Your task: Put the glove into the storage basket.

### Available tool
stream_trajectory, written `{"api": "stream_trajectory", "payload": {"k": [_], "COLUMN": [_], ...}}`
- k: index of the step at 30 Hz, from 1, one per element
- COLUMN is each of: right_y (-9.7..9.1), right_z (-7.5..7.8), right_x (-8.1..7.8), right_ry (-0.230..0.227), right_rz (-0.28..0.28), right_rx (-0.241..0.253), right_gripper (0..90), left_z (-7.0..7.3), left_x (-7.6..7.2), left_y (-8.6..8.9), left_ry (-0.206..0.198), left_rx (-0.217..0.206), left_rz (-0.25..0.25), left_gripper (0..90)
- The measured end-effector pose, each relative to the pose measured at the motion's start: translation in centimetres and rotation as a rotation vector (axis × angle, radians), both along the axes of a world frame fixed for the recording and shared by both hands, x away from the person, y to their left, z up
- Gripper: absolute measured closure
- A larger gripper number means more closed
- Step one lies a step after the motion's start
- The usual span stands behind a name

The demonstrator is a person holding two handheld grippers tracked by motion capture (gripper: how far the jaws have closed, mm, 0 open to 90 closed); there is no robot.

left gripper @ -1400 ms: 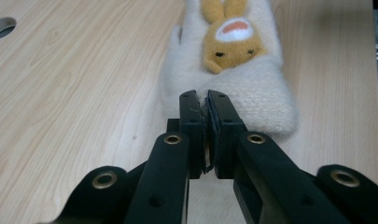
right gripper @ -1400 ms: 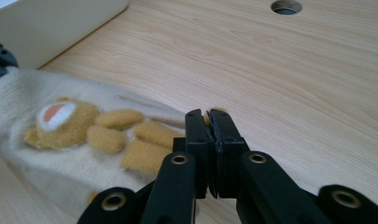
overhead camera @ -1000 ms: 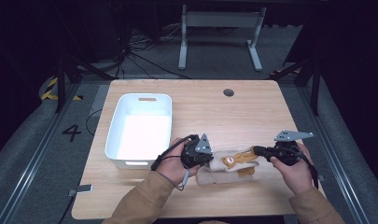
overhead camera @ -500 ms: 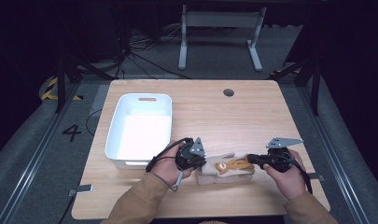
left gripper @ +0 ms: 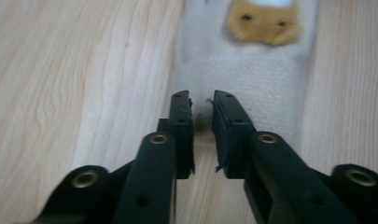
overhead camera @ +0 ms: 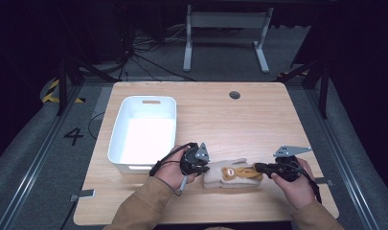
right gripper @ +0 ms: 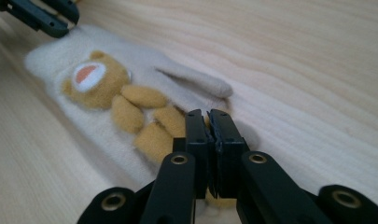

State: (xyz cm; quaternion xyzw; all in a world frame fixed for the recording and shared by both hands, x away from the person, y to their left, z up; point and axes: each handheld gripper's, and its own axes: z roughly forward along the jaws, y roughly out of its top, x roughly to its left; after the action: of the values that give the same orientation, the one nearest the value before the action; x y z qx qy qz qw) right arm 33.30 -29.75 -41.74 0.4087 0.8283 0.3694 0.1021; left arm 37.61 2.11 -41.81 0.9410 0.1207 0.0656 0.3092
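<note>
Near the front edge of the worktop (overhead camera: 215, 112) a cream mitten (overhead camera: 230, 179) with a brown bear on it lies flat. The left tongs (left gripper: 203, 105) are at its cuff end; their jaws have just been opening and now stand a narrow gap apart, a bit of cuff between them, pads not pressing. The right tongs (right gripper: 207, 122) are pinched tight on the mitten's fingertip end. Beyond the mitten, on the left tongs' side, stands a white tub (overhead camera: 116, 136).
</note>
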Motion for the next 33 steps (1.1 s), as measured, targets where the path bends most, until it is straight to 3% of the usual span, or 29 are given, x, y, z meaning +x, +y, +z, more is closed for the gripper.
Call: {"api": "stream_trajectory", "payload": {"k": [7,14,22,27,33], "right_y": [0.1,-1.0,-1.3,-2.0,-2.9], "right_z": [0.1,0.8,0.9,0.5,0.2], "right_x": [-0.3,-0.1,0.2,0.8,1.2], "right_ry": [0.011,-0.072,-0.080,-0.045,-0.015], "right_rz": [-0.012,-0.074,-0.073,-0.087,-0.110], "right_rx": [-0.008,-0.040,-0.034,-0.041,-0.030], "right_gripper": [83.3,73.8,71.7,68.5,66.6], "left_z": [0.4,1.3,2.0,2.4,2.2], "left_x": [-0.2,-0.5,-0.5,-0.4,-0.2], "left_y": [0.1,0.1,-0.6,-1.3,-1.8], "left_ry": [0.019,0.036,0.070,0.097,0.147], "left_rx": [-0.022,-0.075,-0.104,-0.119,-0.100], "left_rz": [0.031,0.054,0.076,0.104,0.140], "left_gripper": [73.1,71.6,63.4,56.3,46.7]}}
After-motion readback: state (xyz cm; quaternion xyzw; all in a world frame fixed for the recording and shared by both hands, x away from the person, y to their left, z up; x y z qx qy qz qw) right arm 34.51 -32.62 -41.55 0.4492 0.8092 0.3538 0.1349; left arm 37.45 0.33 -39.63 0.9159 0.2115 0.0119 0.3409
